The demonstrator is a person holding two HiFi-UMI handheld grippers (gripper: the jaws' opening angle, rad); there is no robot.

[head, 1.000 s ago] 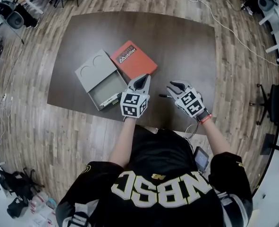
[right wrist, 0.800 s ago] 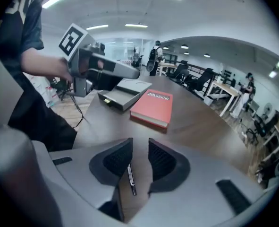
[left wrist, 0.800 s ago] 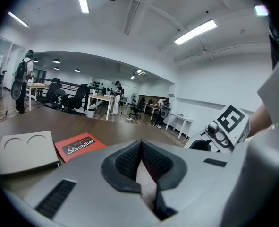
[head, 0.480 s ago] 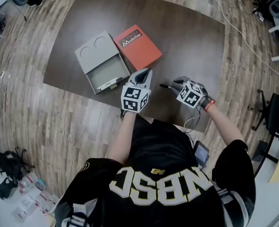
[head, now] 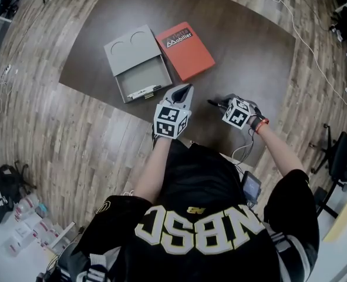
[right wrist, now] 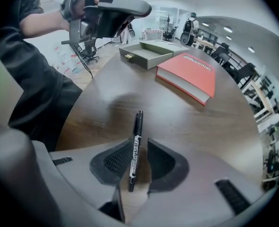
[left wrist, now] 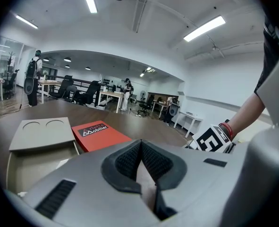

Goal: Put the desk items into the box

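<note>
A black marker pen (right wrist: 134,148) lies between the pads of my right gripper (right wrist: 133,161), resting against the left pad with a gap on its right. These jaws are closing round it. In the head view the pen (head: 212,103) sticks out left of the right gripper (head: 223,103), over the table's front part. The grey box (head: 142,75) stands open at the left with a thin item in its front edge. My left gripper (head: 185,89) hovers just right of the box, jaws shut and empty (left wrist: 141,157).
The box's grey lid part with two round recesses (head: 132,47) adjoins the open tray. A red book (head: 185,42) lies right of it on the dark brown table (head: 243,46). Office chairs and a cable stand on the wooden floor around.
The head camera has swung, so the table sits higher and more to the right in view. Both grippers stay near the front edge, and the pen stays between the right jaws.
</note>
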